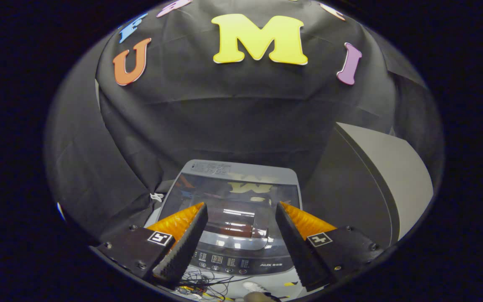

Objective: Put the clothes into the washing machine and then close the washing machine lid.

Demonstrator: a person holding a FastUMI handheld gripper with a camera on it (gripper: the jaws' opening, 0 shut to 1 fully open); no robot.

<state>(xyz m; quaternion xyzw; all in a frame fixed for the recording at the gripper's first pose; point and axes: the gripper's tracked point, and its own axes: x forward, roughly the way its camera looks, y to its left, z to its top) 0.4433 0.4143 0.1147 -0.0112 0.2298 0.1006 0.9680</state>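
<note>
Hovering with its fingers spread wide and holding nothing, the gripper (241, 209) is looking down at the washing machine (233, 218), whose lid (231, 197) is lying closed just beyond the fingertips.

Grey top-loading washing machine (229, 235), glass lid (233, 197) shut flat, reddish clothes (237, 230) visible beneath.
</note>
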